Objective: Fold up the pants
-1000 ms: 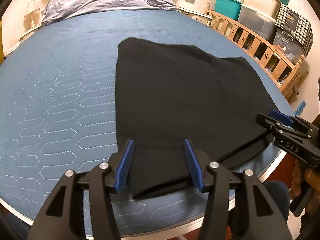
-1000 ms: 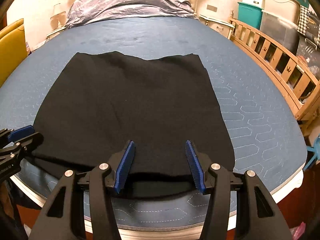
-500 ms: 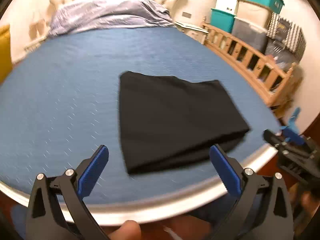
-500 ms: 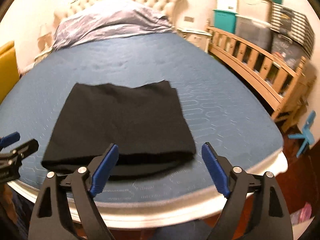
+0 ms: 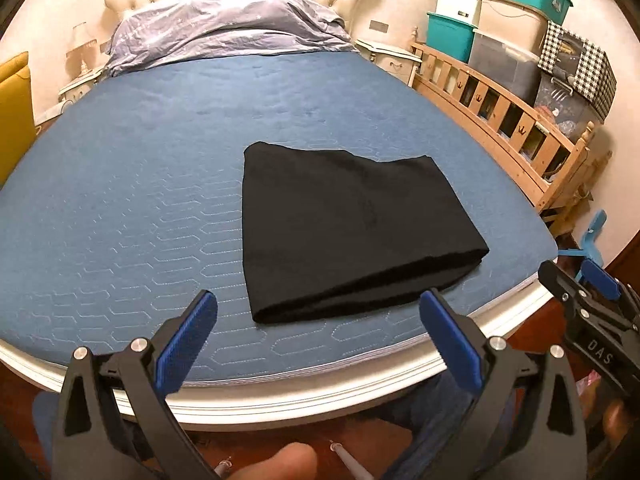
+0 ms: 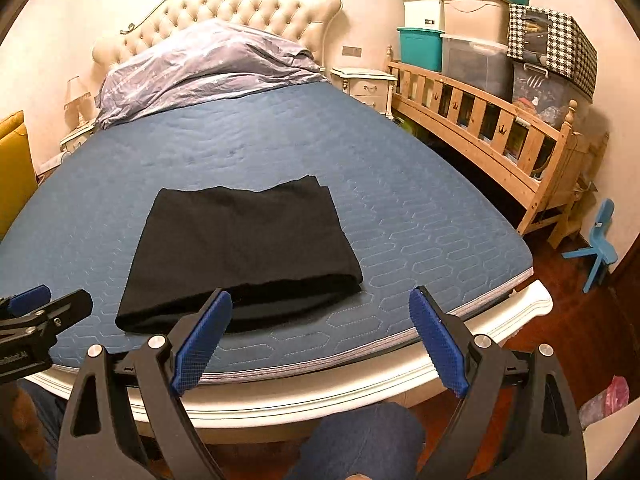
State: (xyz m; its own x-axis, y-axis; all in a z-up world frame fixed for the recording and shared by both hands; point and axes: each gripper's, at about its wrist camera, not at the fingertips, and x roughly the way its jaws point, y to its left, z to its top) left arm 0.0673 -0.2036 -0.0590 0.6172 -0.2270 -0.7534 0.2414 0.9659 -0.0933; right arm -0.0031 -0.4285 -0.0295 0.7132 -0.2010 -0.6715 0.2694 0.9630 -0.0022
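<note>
Both grippers had pulled back, jaws newly spread and empty: left gripper [image 5: 318, 334], right gripper [image 6: 320, 334]. Folded black pants [image 5: 348, 228] lay ahead of the jaws on the blue mattress [image 5: 120, 200]; folding seemed finished, needing perhaps only smoothing.

you see matt black cloth pants [image 5: 352, 232] on a quilted blue mattress [image 5: 132, 208], a satiny crumpled duvet [image 5: 228, 28], a bare wooden rail [image 6: 480, 116], and glossy plastic bins [image 6: 424, 46].

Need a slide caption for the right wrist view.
Folded black pants lie flat on the blue mattress; the open right gripper hangs near the bed's foot, holding nothing.
</note>
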